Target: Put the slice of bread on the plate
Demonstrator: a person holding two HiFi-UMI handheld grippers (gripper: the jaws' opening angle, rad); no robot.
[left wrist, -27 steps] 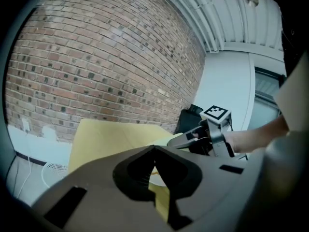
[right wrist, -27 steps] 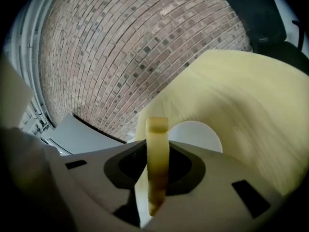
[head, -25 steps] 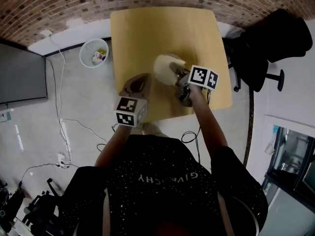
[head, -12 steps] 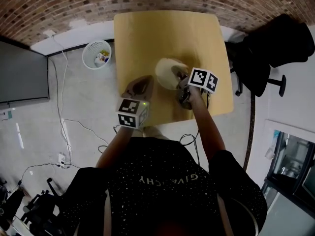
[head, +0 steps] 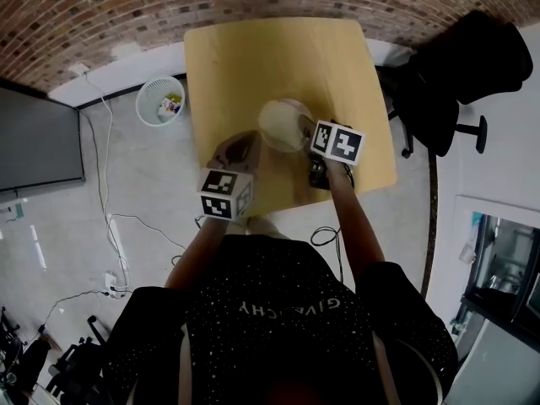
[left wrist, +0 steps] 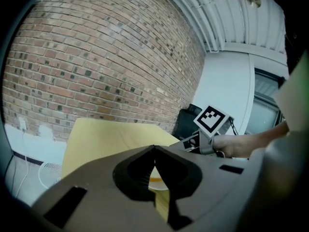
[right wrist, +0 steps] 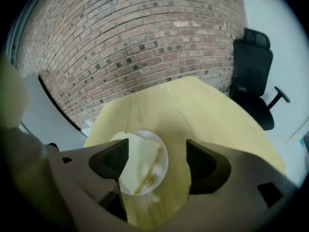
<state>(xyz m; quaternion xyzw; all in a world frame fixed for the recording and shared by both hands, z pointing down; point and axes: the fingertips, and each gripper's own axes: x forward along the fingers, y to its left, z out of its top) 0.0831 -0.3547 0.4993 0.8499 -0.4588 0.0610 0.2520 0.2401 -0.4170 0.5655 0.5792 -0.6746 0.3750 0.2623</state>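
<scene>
1. Right gripper view: the right hand-held gripper (right wrist: 157, 161) has its jaws wide apart, having just been opening, and nothing is clamped between them.
2. Seen through that gap, the slice of bread (right wrist: 137, 160) lies on the white plate (right wrist: 161, 163). It covers the plate's left part, with one edge reaching over the left rim. Neither pad touches it.
3. The plate rests on the light wooden counter (right wrist: 193, 115), toward the near side.
4. In the left gripper view, the left hand-held gripper (left wrist: 154, 149) has its jaws closed tip to tip and holds nothing. A bit of the plate and counter shows below the tips.
5. In the head view, the left one hovers over the counter's near left edge, just beside the plate, while the right one is over the plate's right side.
6. Farther out, a brick wall (right wrist: 120, 42) runs behind the counter, and a black office chair (right wrist: 251, 76) stands to its right.
7. A white wastebasket (head: 160, 99) sits on the floor at the counter's left, with a dark screen (head: 38, 133) beyond it.
</scene>
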